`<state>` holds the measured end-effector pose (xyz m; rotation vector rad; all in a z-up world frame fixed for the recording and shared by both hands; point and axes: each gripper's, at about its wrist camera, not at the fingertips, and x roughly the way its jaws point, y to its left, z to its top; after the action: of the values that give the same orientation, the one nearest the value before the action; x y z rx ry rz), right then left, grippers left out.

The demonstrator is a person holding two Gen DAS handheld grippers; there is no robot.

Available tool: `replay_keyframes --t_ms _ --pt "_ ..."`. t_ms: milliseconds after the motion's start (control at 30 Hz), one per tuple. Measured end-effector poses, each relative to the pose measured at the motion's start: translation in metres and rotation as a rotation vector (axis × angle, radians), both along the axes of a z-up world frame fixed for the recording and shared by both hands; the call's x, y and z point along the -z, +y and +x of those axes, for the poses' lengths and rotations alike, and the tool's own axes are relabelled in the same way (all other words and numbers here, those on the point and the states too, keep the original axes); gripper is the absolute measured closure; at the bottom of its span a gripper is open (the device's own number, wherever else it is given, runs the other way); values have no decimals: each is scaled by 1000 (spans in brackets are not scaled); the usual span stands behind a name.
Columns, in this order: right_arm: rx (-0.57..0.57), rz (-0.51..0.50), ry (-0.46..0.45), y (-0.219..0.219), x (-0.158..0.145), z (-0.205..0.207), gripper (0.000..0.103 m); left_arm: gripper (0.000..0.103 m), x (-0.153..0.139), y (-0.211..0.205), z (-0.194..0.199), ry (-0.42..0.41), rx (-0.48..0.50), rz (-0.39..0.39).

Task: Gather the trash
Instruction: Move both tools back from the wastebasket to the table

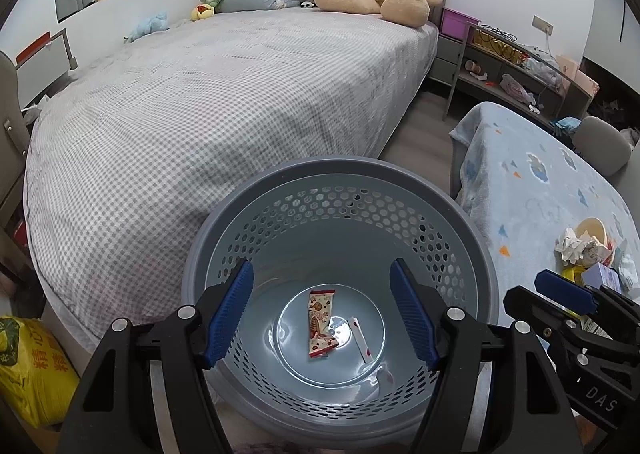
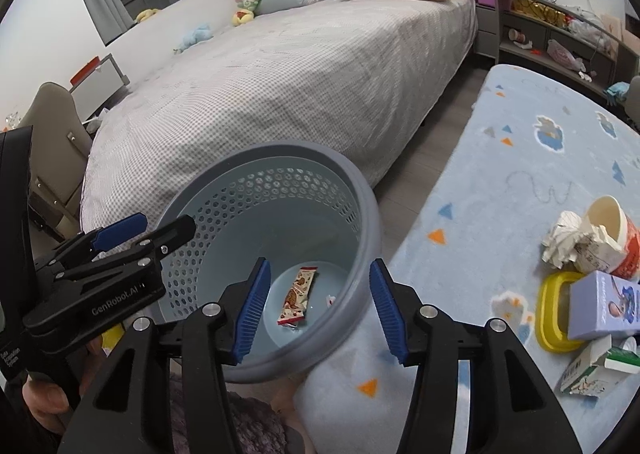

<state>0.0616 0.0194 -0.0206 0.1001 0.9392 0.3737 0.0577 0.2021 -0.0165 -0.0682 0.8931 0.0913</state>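
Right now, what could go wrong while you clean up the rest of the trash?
The trash pile, crumpled paper beside a tipped cup, sits near the blanket's edge; a clumsy grab might knock pieces to the floor. The right gripper hangs open over the bin's rim, so swinging toward the pile could bump the bin. The left gripper is close by, so they might collide.

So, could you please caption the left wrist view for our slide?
Open left gripper above the grey bin, a snack wrapper lying inside.
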Motion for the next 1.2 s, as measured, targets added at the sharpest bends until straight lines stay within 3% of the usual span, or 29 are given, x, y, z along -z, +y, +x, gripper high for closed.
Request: replay_keyframes --t_ms 533,967,1200 --pt "177 -36 0 -83 -3 -60 37 32 -15 -42 -20 -64 108 52" --pt "412 -59 17 -185 6 -105 28 32 -16 -124 -35 -84 243 20" --pt "466 -46 22 -213 17 -110 20 32 -8 -172 -37 -80 309 18"
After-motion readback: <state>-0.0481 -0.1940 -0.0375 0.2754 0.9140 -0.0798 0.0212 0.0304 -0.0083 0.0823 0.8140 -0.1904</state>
